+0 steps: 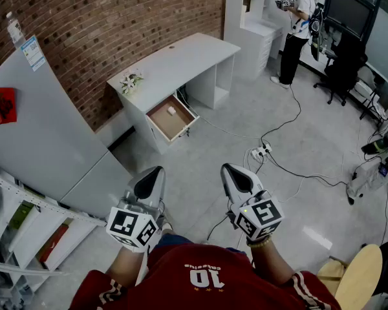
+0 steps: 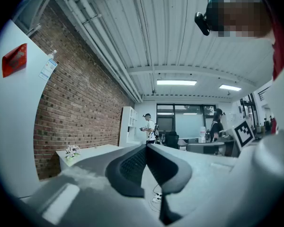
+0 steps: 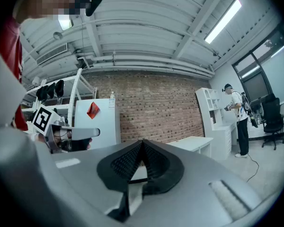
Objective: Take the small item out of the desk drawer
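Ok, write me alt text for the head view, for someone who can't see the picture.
The left hand-held gripper and the right hand-held gripper, both shut and empty, are held out over a grey floor, some way short of a white desk by a brick wall. Its drawer stands open with a small white item inside.

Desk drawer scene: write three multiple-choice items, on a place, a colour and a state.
1. The small white item lies: A on the floor; B in the open wood-lined desk drawer; C on a chair.
2. The wall behind the white desk is: A red-brown brick; B green tile; C yellow wood.
3. The right gripper is: A wide open; B shut, empty; C shut on a cable.
1 B, it rests on the drawer's bottom; 2 A, brick courses show; 3 B, its pads meet, nothing between.
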